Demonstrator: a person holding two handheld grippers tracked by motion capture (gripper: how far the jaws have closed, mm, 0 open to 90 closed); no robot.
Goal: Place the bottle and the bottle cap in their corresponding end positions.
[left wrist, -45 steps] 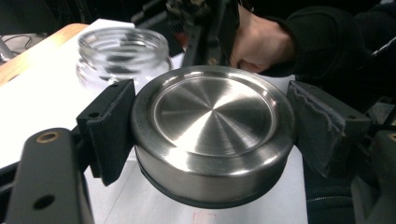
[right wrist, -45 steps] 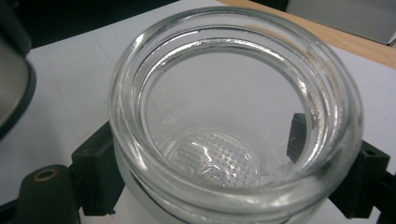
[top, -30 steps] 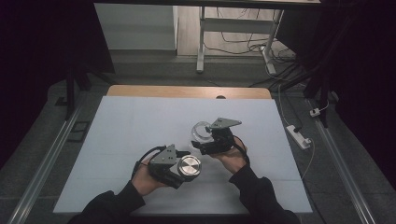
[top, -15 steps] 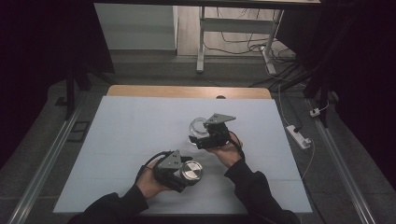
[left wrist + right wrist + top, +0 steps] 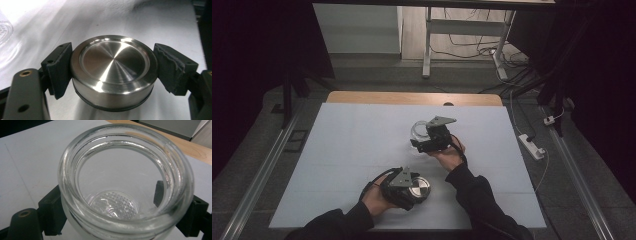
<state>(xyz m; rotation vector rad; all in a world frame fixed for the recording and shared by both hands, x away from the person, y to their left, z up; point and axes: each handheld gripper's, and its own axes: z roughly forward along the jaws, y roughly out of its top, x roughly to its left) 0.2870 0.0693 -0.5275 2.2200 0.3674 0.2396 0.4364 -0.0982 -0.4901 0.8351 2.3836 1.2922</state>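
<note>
1. Left gripper (image 5: 412, 187) is clamped on a steel lid (image 5: 113, 70), one pad on each side of its rim. It sits near the front edge of the table (image 5: 337, 150), a little left of centre, flat face up.
2. Right gripper (image 5: 424, 141) is clamped on a glass jar (image 5: 125, 185), jaws pressing the body just below the open mouth. The jar is empty, its dimpled base visible through the mouth. It is about mid-table, slightly right of centre.
3. Lid and jar are well apart, the lid nearer the person, the jar farther back.
4. Just changed: compared with a second ago, the left hand (image 5: 377, 197) has drawn the lid down and toward the front edge, while the right hand (image 5: 447, 157) has slid the jar a little left, staying mid-table.
5. Earlier the two grippers were close together, lid just in front of the jar. Now there is a clear gap between them.
6. Reading: the lid looks freshly off and the pieces are being separated. The lid seems low enough to be set down near the front edge, and likely next is release of both. Whether the lid already touches the table I cannot tell.
</note>
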